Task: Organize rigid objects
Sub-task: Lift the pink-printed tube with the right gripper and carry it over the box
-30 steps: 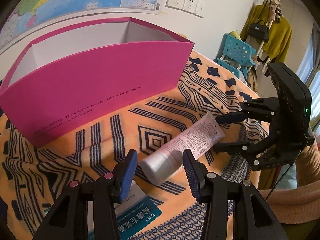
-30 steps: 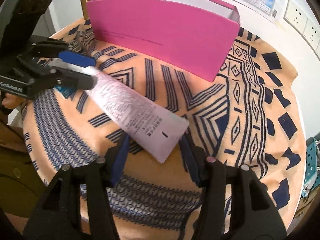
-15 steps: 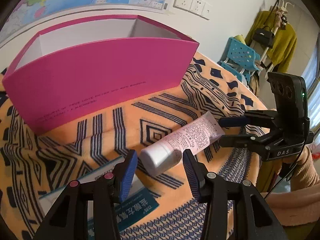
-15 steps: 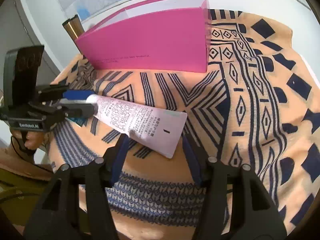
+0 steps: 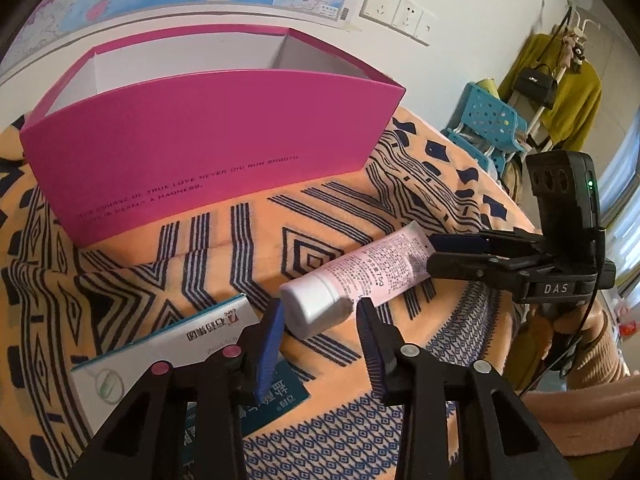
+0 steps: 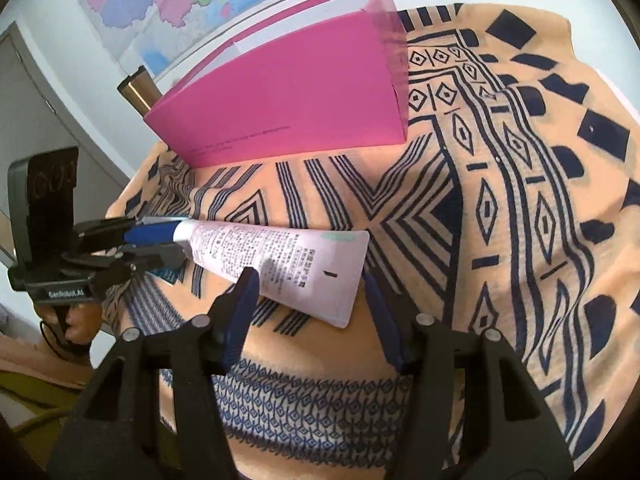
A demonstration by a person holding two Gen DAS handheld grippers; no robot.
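A pale pink tube (image 5: 360,276) with a white cap is held off the patterned cloth between both grippers. My left gripper (image 5: 320,312) is shut on its cap end. My right gripper (image 6: 308,284) is shut on its flat crimped end (image 6: 320,276). The right gripper also shows in the left wrist view (image 5: 460,252), and the left gripper in the right wrist view (image 6: 160,240). An open pink box (image 5: 208,148) stands beyond the tube, its inside white; it also shows in the right wrist view (image 6: 288,100).
A white and teal carton (image 5: 160,352) lies on the cloth under my left gripper. A brass cylinder (image 6: 138,88) stands behind the box's far end. The orange and navy cloth (image 6: 500,220) covers the round table. A blue chair (image 5: 484,128) stands off the table.
Both grippers have lifted the tube off the cloth. The right gripper has swung round, so the tube now lies across its view. The carton under the left gripper has come into sight.
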